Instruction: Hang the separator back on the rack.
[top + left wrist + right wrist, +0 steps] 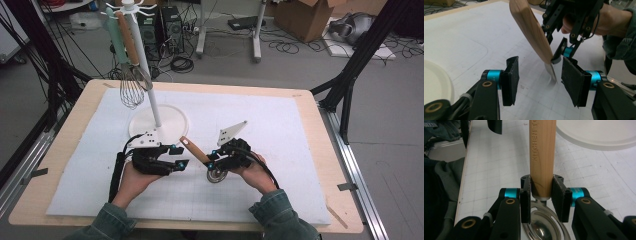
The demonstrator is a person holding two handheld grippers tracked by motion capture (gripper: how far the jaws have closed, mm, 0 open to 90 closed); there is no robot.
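Fingers of the right gripper are clamped on the lower end of a wooden handle, just above the metal strainer head that hangs below them. In the high view this utensil sits at the table's centre, its handle pointing toward 10 o'clock. The left gripper, at 9 o'clock from it, has its fingers spread apart, empty, flanking the handle's lower end without touching. A white stand base lies at 11 o'clock; a whisk hangs from its pole above the white mat.
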